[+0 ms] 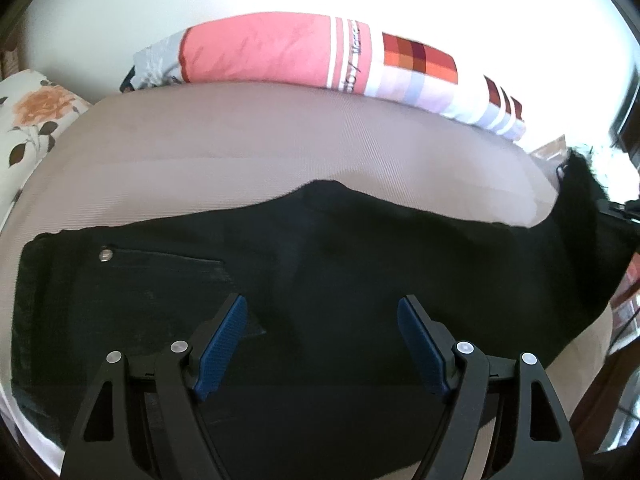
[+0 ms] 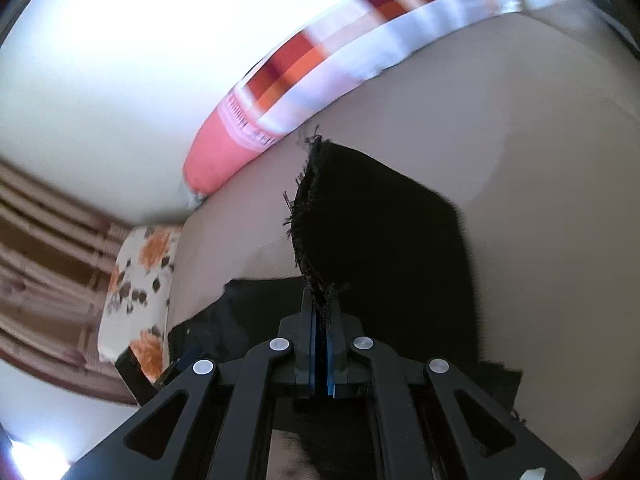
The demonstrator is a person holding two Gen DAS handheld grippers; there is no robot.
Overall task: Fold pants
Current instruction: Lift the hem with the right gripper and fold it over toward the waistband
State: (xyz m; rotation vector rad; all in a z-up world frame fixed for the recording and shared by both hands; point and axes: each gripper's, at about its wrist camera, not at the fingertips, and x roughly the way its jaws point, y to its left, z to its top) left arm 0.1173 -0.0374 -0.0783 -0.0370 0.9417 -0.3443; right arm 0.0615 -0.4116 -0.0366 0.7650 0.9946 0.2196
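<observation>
While my right gripper is clamped on the frayed hem of the black pants, lifting that leg end clear of the bed, my left gripper hangs wide open over the waist part, holding nothing. The pants lie lengthwise across the taupe bed cover, the waistband and the pocket rivet toward my left, the legs running off to my right where the cloth rises. A striped pillow lies well behind them and a floral cushion at the far left. I judge this to be the lengthwise fold: hem carried over to waist. Next I should bring the hem across to the waistband, keeping the cloth taut, and use my left tongs to pin the waist so it does not drag.
</observation>
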